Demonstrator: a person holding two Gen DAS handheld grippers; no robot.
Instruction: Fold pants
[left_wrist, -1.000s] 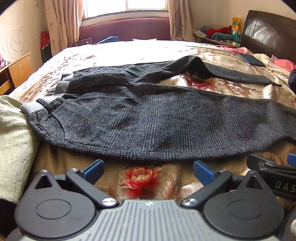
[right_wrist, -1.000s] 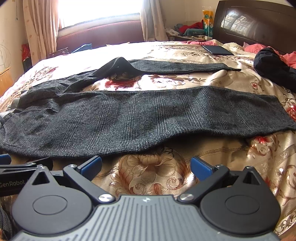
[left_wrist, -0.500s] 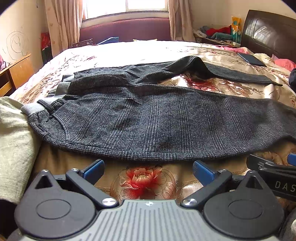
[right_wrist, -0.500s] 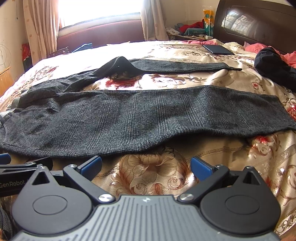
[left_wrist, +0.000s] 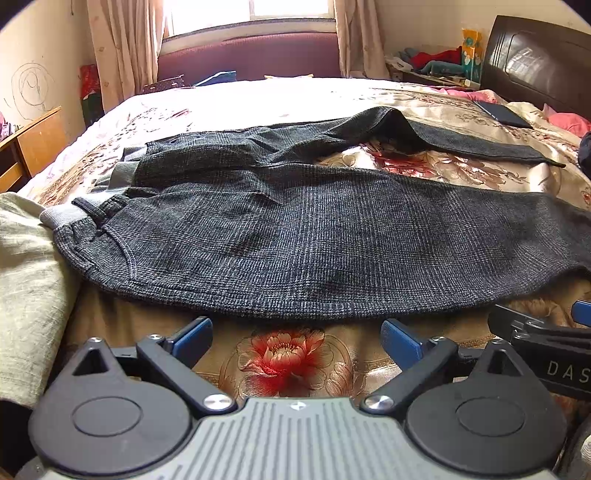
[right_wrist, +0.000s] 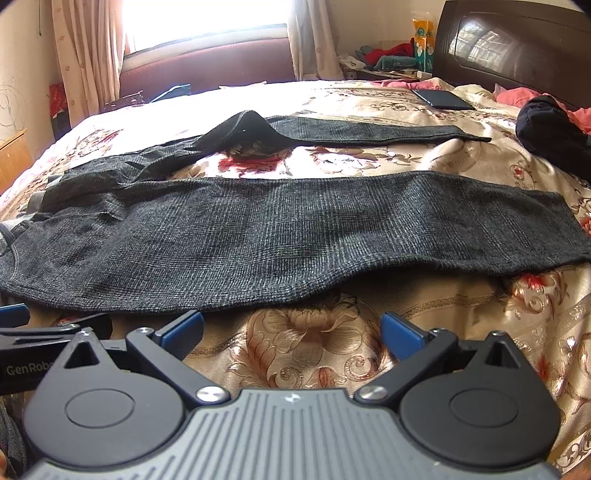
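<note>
Left gripper (left_wrist: 295, 334), right gripper (right_wrist: 291, 328) spread wide; pants (left_wrist: 314, 243) flat on bed (left_wrist: 288, 354).

The right gripper (right_wrist: 291, 328) is hovering low over the bedspread (right_wrist: 310, 347), fingers spread wide with nothing between them. Just ahead of the jaws, the pants (right_wrist: 277, 236) are lying flat, legs stretching off rightward. The left gripper (right_wrist: 22, 332) is poking in beside the left jaw.
</note>
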